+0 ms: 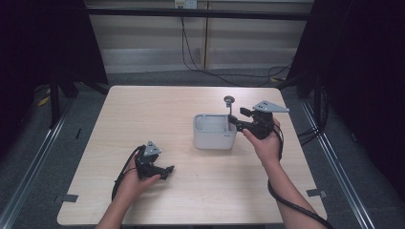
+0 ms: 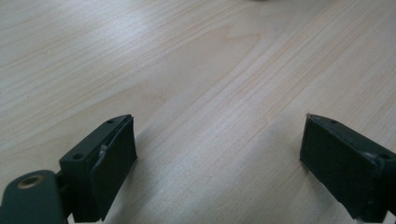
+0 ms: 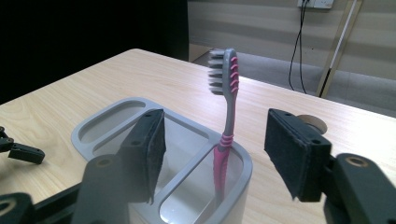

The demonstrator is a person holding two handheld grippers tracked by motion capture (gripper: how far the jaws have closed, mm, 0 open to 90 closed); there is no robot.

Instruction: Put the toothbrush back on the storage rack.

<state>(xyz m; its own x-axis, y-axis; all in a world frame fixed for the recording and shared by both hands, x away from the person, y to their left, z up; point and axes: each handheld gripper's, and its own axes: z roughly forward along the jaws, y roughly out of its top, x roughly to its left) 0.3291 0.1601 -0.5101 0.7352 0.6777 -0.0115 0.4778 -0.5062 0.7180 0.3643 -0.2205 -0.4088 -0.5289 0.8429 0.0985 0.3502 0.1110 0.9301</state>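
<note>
High view: the grey holder [image 1: 215, 132] sits right of centre on the worktop [image 1: 143, 114], and the right gripper [image 1: 237, 120] hovers at its three o'clock edge; the left gripper [image 1: 168, 170] rests near seven o'clock. Left gripper view: jaws spread wide over bare wood, gripping nothing. Right gripper view: jaws parted, and the pink-and-grey toothbrush [image 3: 226, 121] stands upright between them, untouched, in the holder's near compartment, bristles toward nine o'clock. No readable writing or brand anywhere.
</note>
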